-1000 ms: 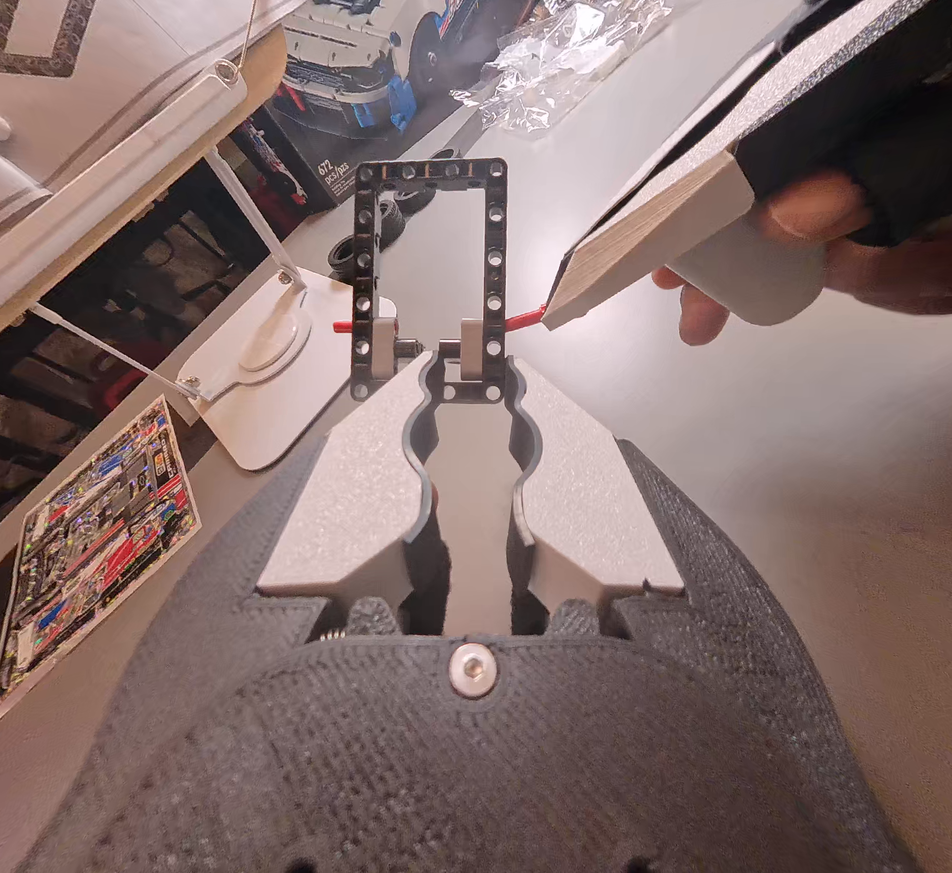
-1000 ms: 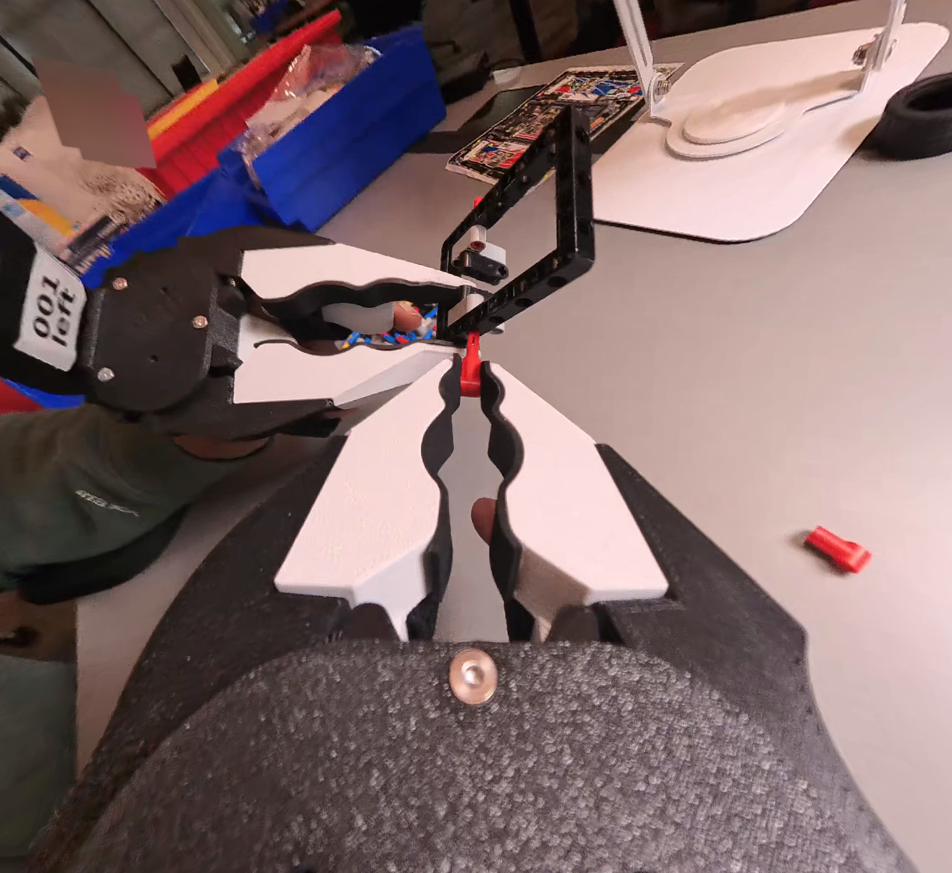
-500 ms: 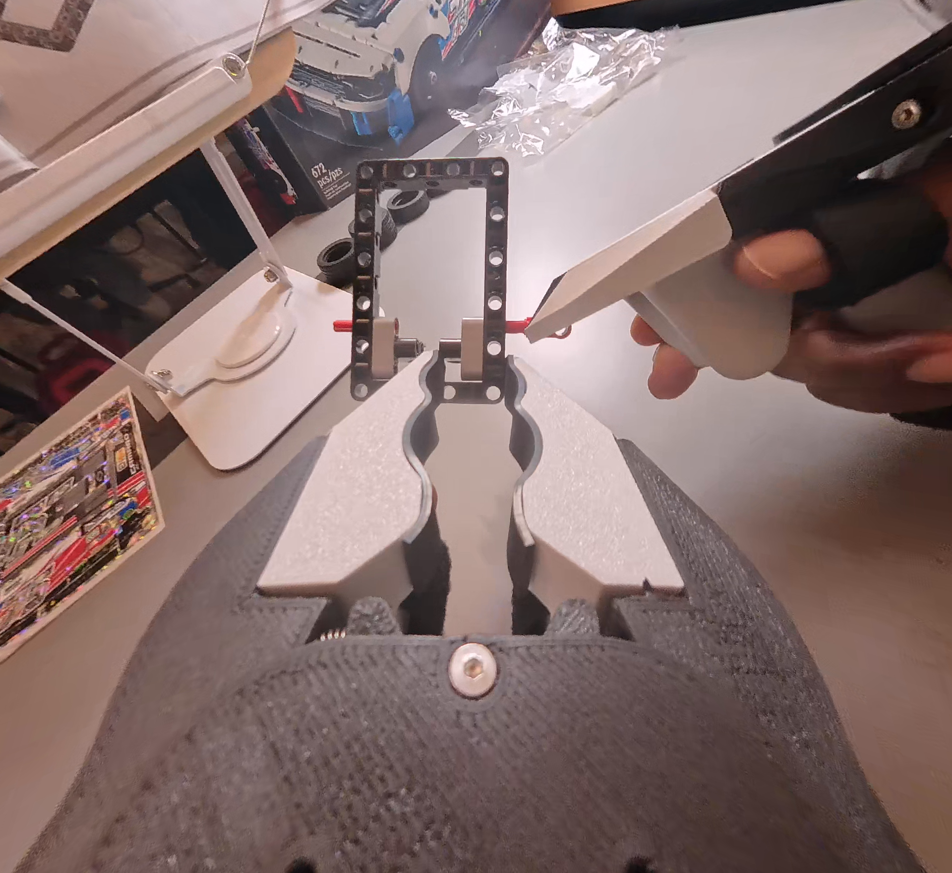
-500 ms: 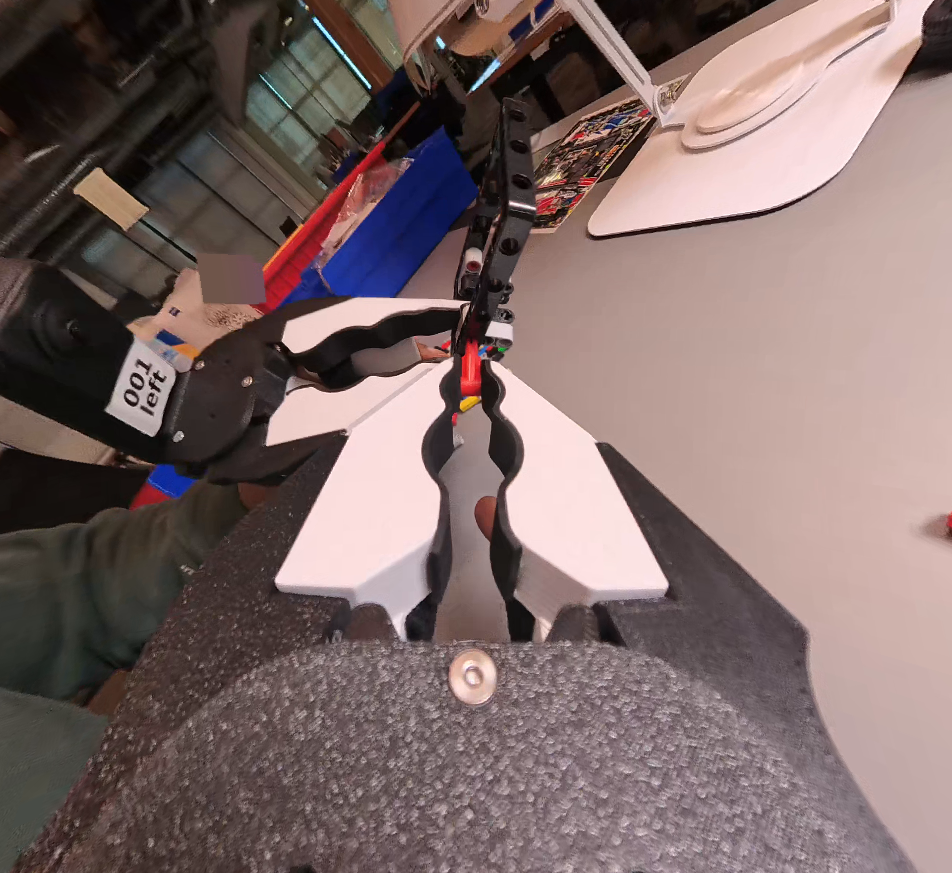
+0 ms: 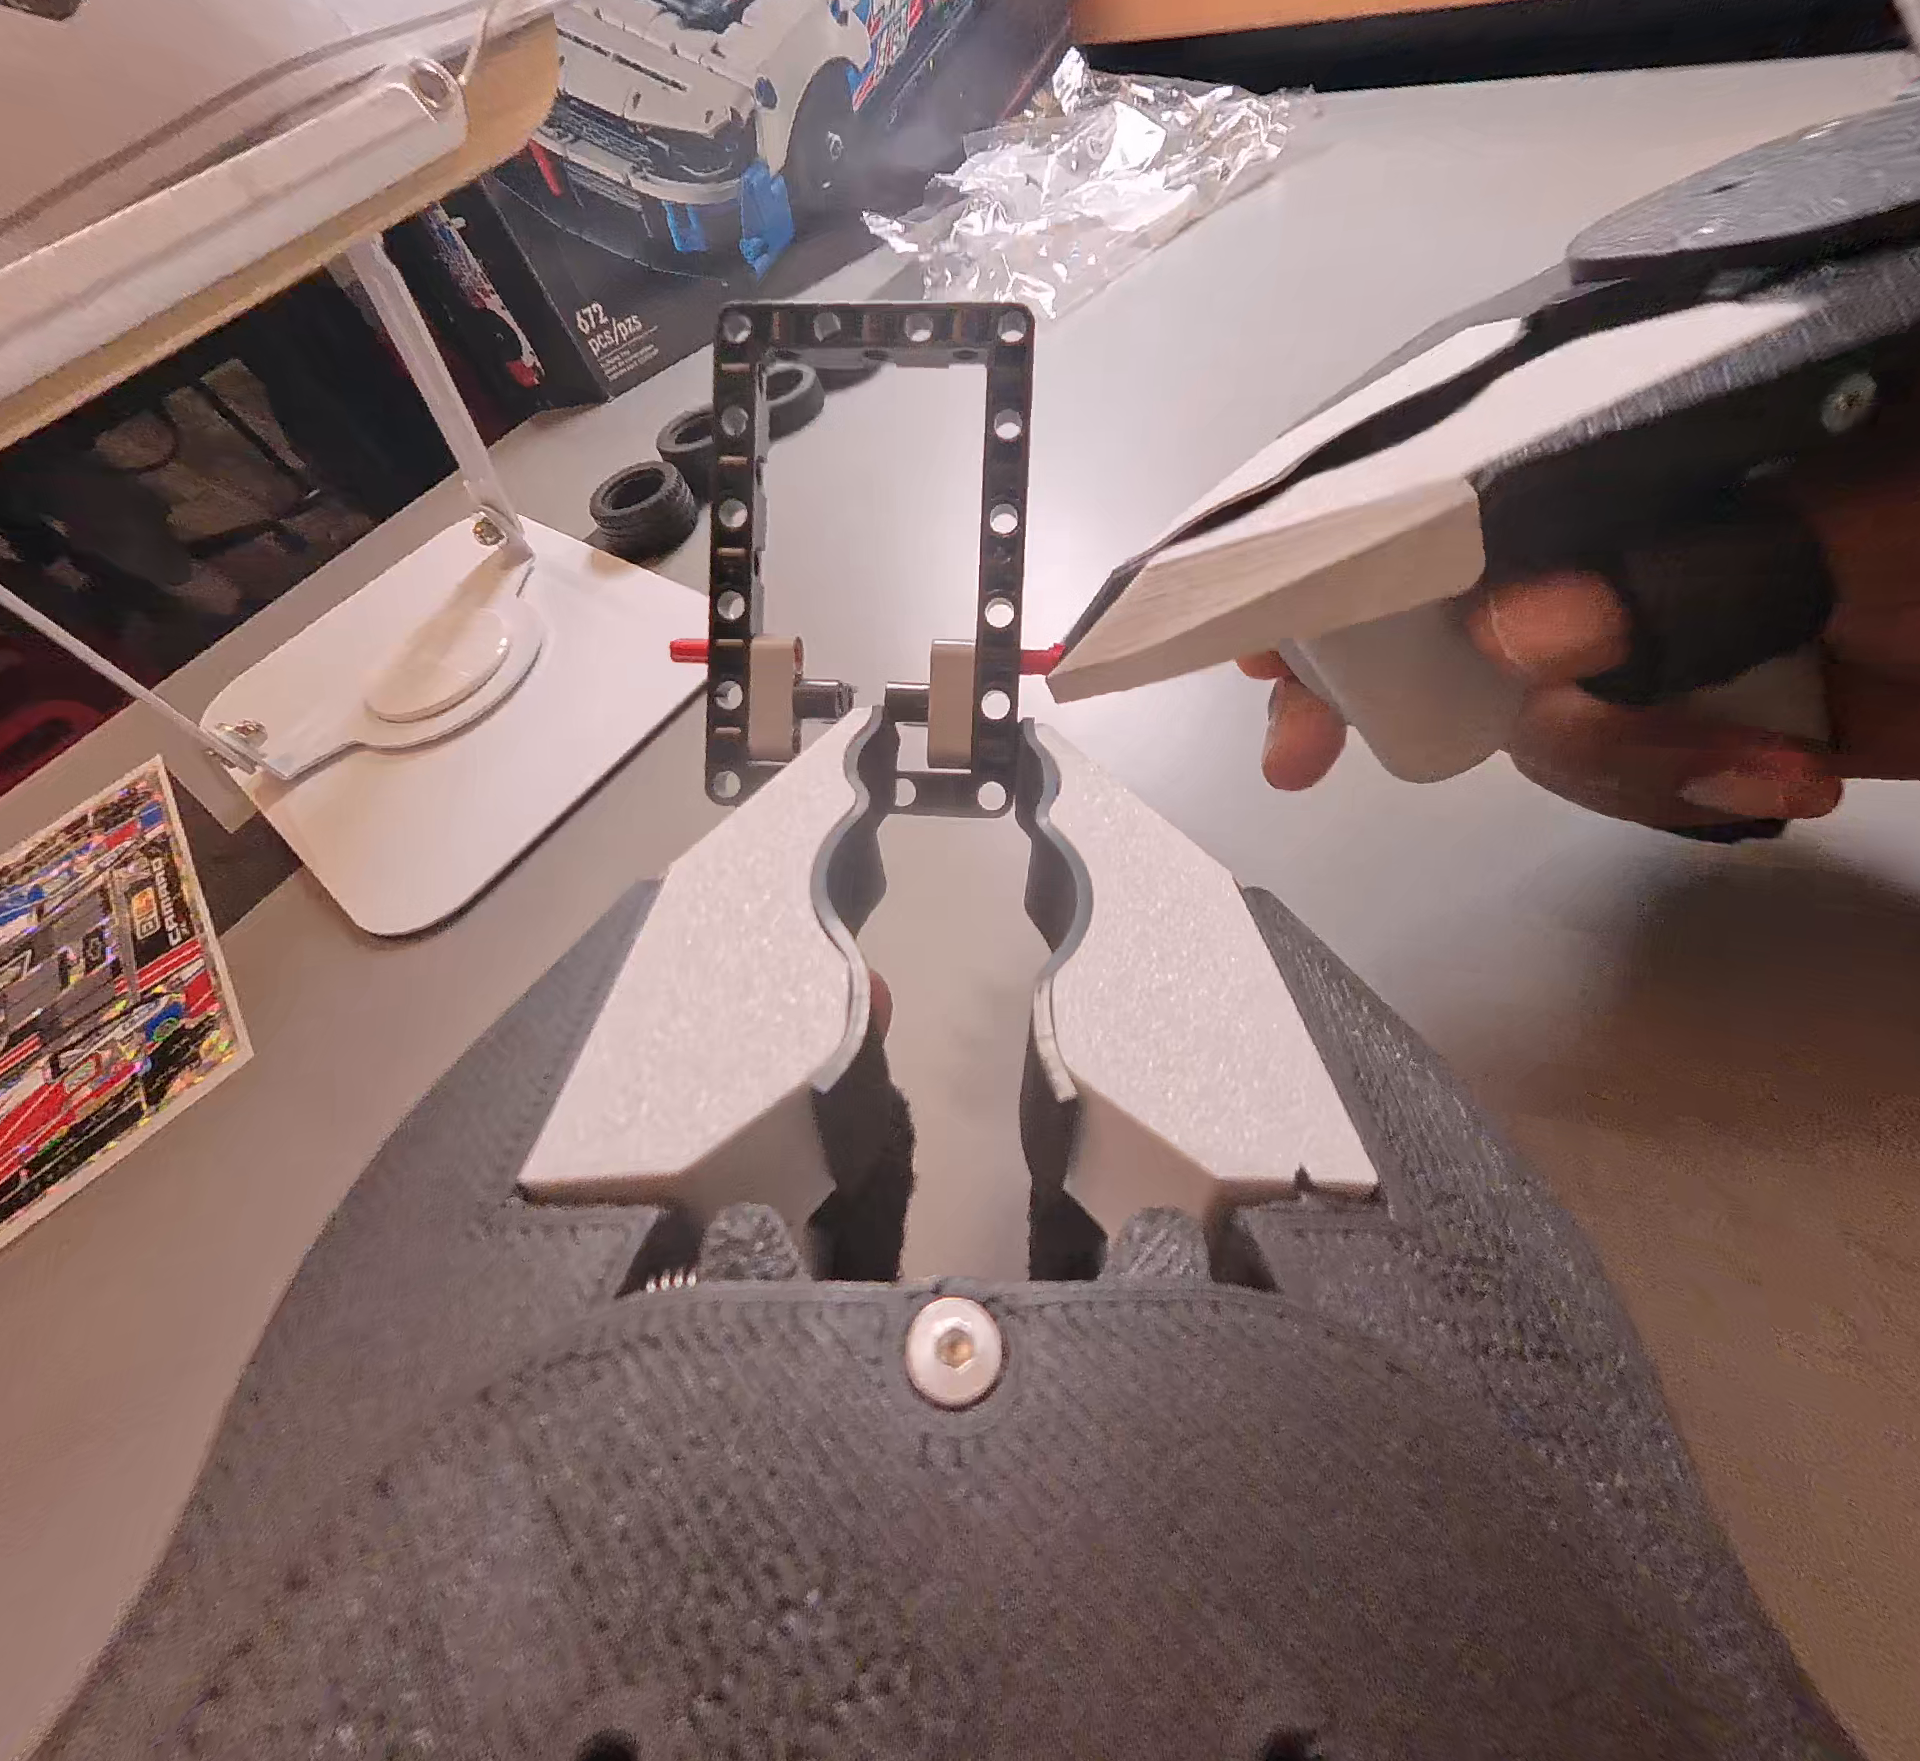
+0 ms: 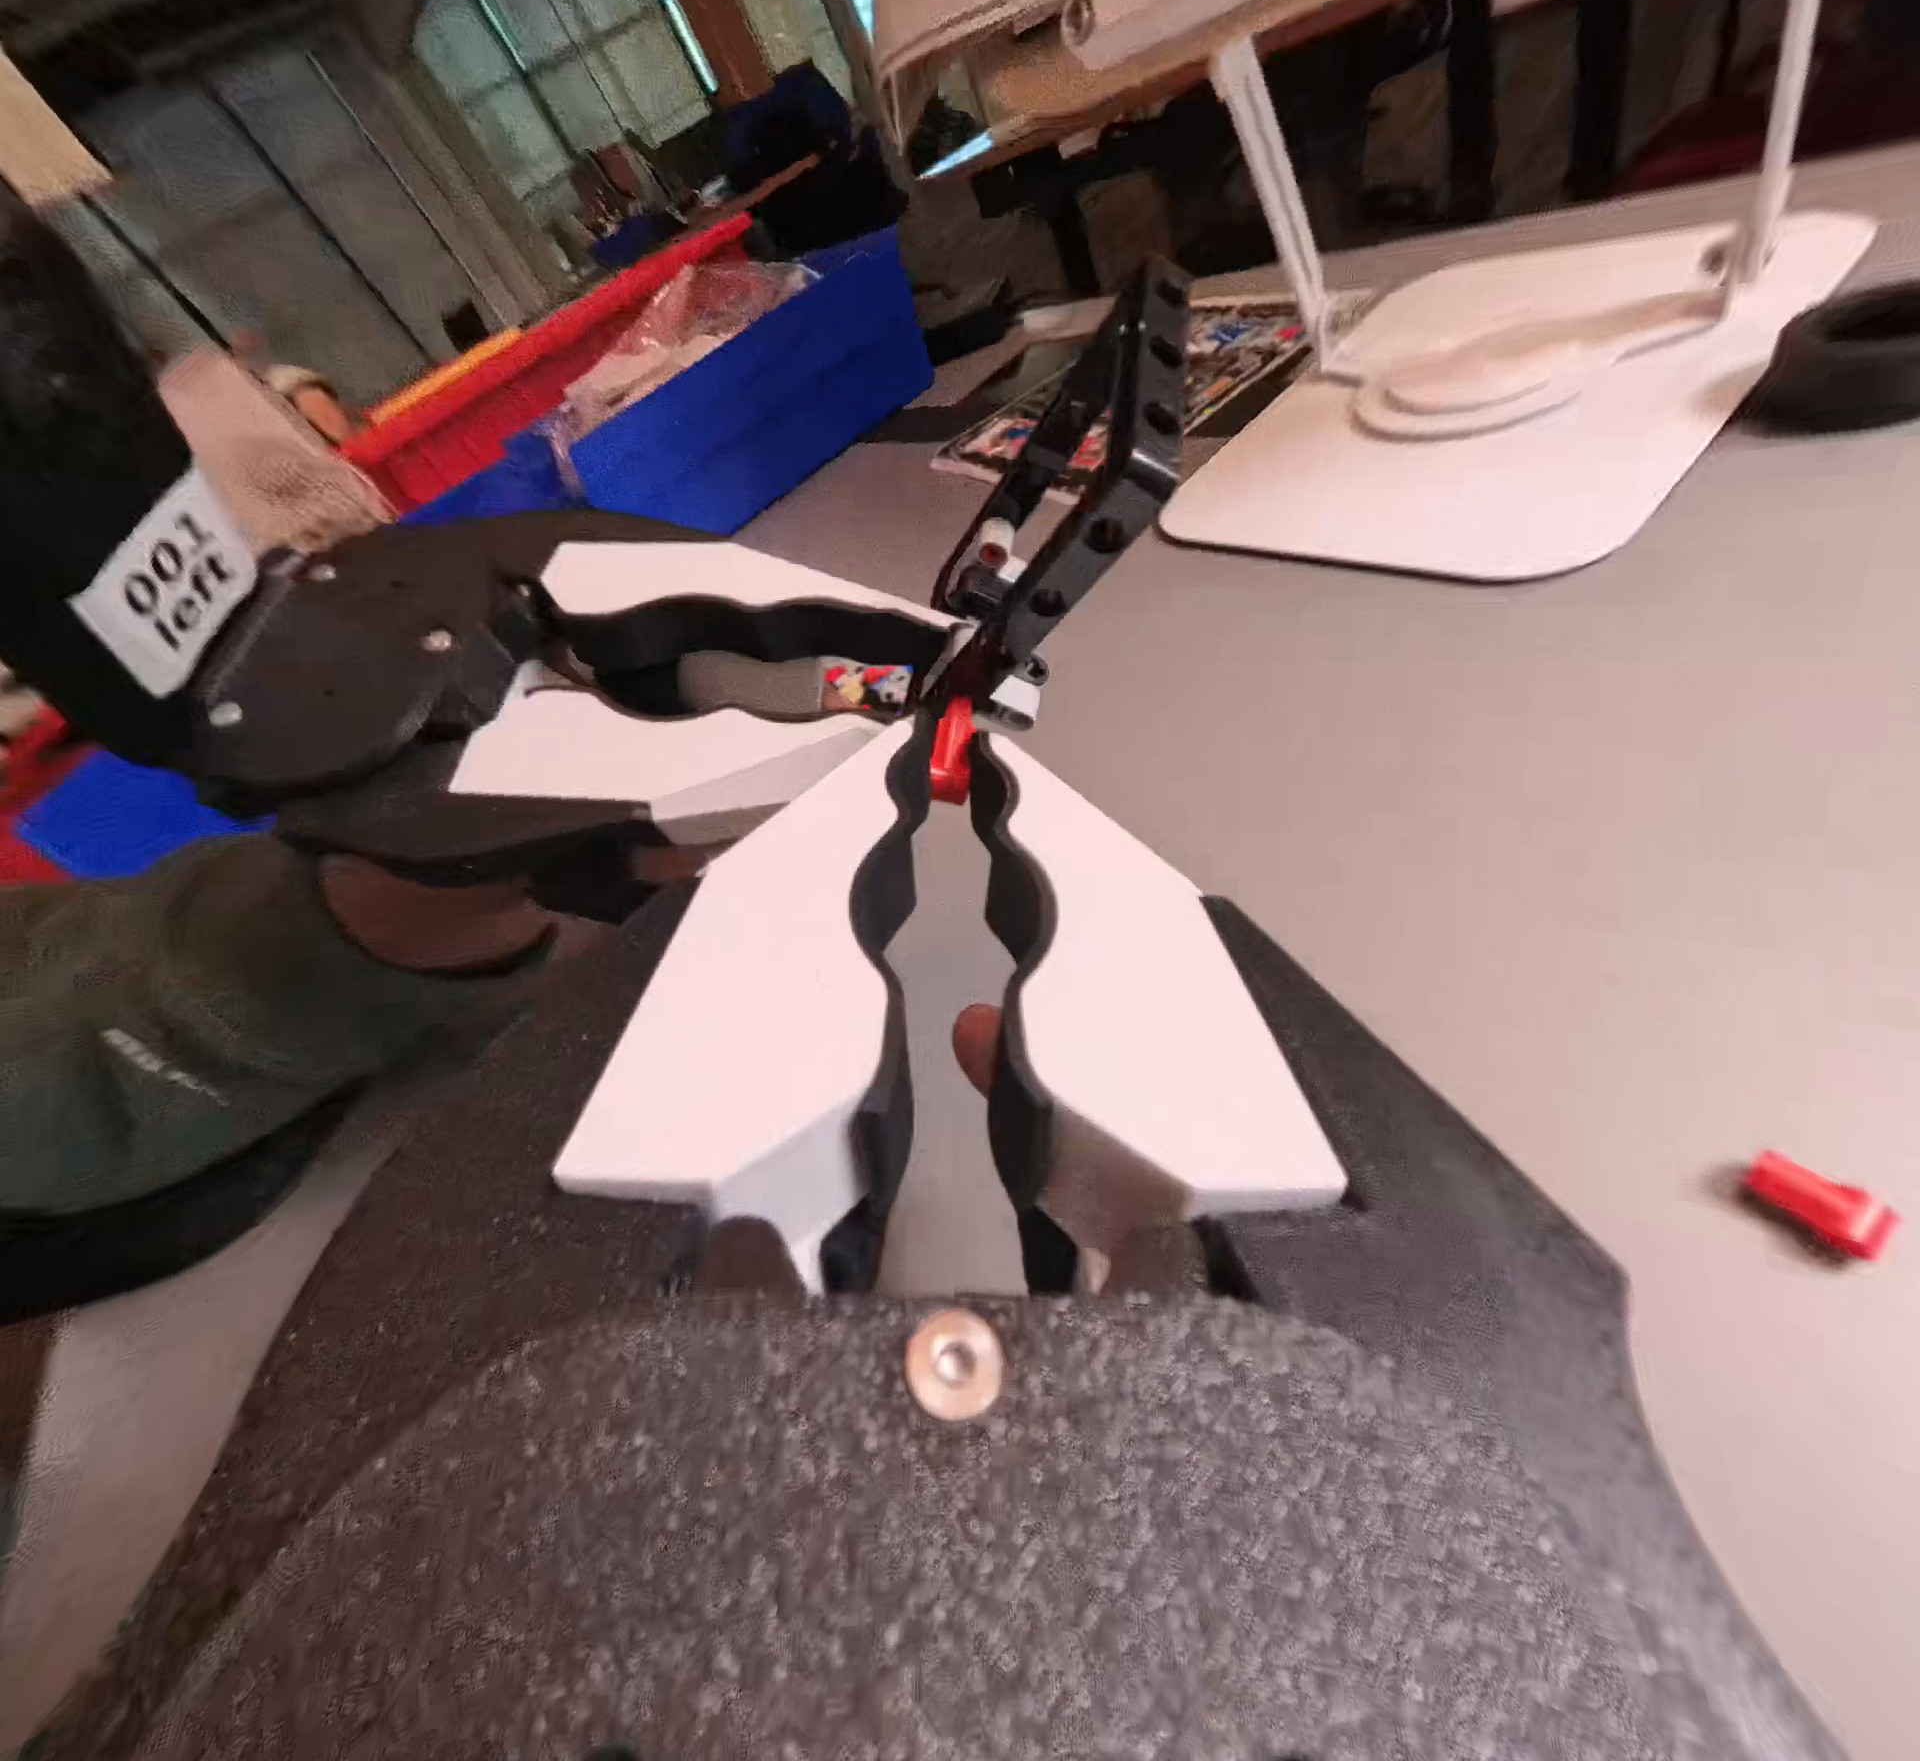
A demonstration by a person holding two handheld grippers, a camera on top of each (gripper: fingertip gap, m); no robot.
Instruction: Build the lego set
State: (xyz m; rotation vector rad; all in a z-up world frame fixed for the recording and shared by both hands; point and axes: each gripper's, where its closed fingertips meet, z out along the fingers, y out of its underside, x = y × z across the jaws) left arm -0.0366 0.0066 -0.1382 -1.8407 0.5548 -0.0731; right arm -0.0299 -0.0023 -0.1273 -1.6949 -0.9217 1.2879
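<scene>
Frame (image 5: pixel 873 548) | bottom edge between left jaws | red pin (image 6: pixel 951 747) between right jaws

Grey table (image 6: pixel 1455 776) bears red pin (image 6: pixel 1818 1218), tyres (image 5: pixel 644 506), sticker sheet (image 5: pixel 94 984).

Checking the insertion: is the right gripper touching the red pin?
Touching: the right wrist view shows the right gripper shut on the red pin.

**Parts count on the table**

One black frame (image 5: pixel 873 558) carrying two grey connectors (image 5: pixel 774 698) and two red pins (image 6: pixel 951 747); one loose red pin (image 6: pixel 1818 1218); three small tyres (image 5: pixel 644 506); one sticker sheet (image 5: pixel 94 994); one set box (image 5: pixel 727 101); two grippers (image 5: pixel 940 755).
</scene>
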